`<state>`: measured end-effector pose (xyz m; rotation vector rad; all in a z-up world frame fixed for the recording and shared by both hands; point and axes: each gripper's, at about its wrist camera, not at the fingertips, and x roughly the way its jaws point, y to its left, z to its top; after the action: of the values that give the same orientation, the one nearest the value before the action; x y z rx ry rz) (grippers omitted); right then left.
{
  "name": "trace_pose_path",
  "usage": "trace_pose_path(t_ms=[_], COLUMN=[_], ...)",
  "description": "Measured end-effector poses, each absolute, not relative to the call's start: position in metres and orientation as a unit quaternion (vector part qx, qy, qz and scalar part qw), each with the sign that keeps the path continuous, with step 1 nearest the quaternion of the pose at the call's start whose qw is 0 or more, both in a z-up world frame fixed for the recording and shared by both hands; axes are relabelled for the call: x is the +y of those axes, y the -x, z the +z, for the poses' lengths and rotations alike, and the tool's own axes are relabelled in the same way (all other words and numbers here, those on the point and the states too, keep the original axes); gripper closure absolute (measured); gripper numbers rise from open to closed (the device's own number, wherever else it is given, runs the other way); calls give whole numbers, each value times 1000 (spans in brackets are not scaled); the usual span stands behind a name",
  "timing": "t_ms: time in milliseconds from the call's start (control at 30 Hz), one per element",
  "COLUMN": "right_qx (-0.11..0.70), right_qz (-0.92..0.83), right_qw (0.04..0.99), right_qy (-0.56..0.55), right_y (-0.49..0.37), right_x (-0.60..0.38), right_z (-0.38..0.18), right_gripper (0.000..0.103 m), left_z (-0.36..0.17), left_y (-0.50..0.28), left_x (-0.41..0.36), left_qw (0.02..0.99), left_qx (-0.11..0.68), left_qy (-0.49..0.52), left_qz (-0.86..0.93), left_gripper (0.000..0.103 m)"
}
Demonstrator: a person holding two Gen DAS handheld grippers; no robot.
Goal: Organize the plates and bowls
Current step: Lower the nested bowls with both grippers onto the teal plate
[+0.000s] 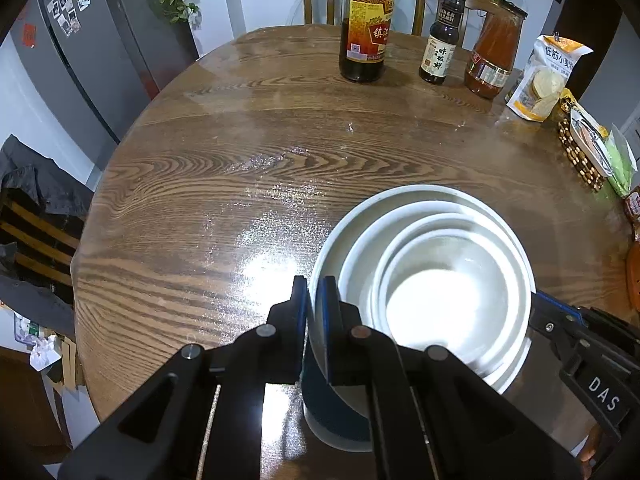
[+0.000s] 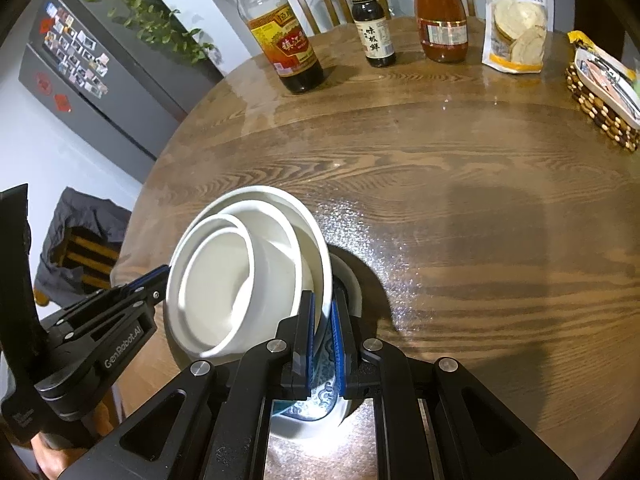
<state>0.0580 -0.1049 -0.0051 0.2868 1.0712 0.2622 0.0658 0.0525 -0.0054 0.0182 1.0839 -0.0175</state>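
A stack of nested white bowls (image 1: 440, 292) sits near the front of the round wooden table (image 1: 240, 160). The outermost bowl has a blue patterned outside (image 2: 320, 396). My left gripper (image 1: 314, 284) is shut on that bowl's left rim. The right gripper (image 2: 324, 300) is shut on the opposite rim of the same bowl. Each view also shows the other tool: the right gripper (image 1: 560, 320) at the stack's right side, the left gripper (image 2: 132, 296) at its left side. In the right wrist view the bowl stack (image 2: 224, 272) looks tilted. Whether its foot touches the table I cannot tell.
At the far side stand a dark vinegar bottle (image 1: 366, 24), a small soy bottle (image 1: 440, 40), an orange sauce jar (image 1: 494, 52) and a flour bag (image 1: 544, 76). A woven basket (image 1: 580, 156) sits at the right edge. Chairs and a grey fridge (image 1: 100, 40) lie beyond the table.
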Motion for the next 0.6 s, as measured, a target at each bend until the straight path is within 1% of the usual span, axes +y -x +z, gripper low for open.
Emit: trace_pose_path(t_ms=[600], right_qx=[504], right_qz=[121], right_qw=[844], right_qy=[-138], right_y=[-56], right_x=[-105], right_z=[-6], right_gripper=[91], left_z=[-8], left_y=[-64], left_x=[49], left_qw=[859], left_qx=[511], left_qy=[-16], left_qz=[-10], left_gripper=[99])
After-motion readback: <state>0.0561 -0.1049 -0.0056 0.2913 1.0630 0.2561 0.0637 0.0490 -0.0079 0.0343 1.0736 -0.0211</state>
